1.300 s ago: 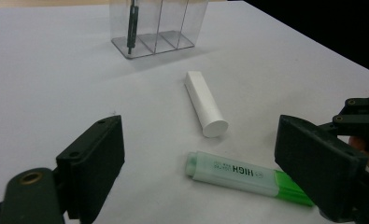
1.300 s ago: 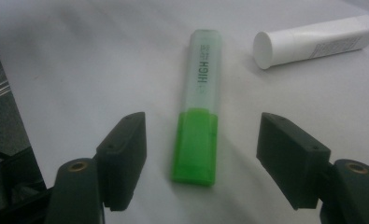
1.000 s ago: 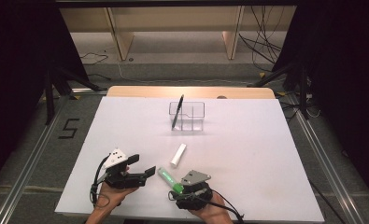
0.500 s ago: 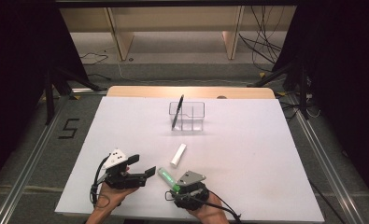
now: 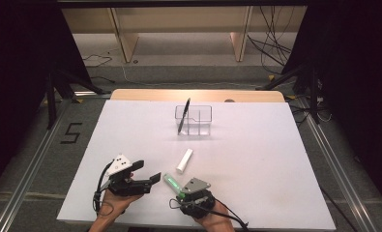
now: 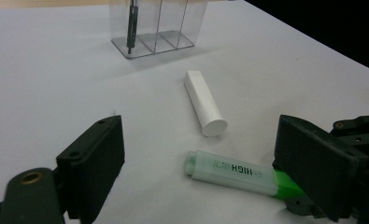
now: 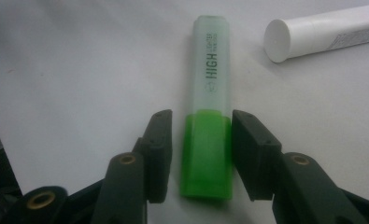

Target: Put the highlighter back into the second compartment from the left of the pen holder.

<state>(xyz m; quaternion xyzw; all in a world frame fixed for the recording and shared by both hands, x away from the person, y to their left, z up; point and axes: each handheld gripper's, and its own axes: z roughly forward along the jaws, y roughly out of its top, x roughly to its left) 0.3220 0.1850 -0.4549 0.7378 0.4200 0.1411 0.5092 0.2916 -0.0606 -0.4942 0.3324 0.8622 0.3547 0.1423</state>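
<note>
Nearest the table's front edge, right gripper [image 5: 178, 189] sitting low over the green highlighter [image 7: 209, 126], jaws astride the green end. Been closing over the last second, noticeably narrower around the marker than in the earlier shots, when the gap looked wider. In the right gripper view, right jaw hard up against the green part, left jaw with a thin sliver of gap, so not quite pinched, and no clamp to call yet. Highlighter lying flat on the white table [image 5: 256, 159], pale cap end pointing away toward the middle, same spot as before. Just to the left, left gripper [image 5: 147, 173] resting on the table, jaws spread wide with nothing between them, aimed across at the highlighter; no change from a second ago, both hands parked in place. A bit further out, white tube [image 5: 184, 160] lying on its side, near the highlighter's cap end but not touching, unmoved. Well beyond that, toward the far edge, clear organizer [image 5: 200, 120] with dividers, black pen [image 5: 183, 116] standing tilted in its left compartment, same as earlier.
</note>
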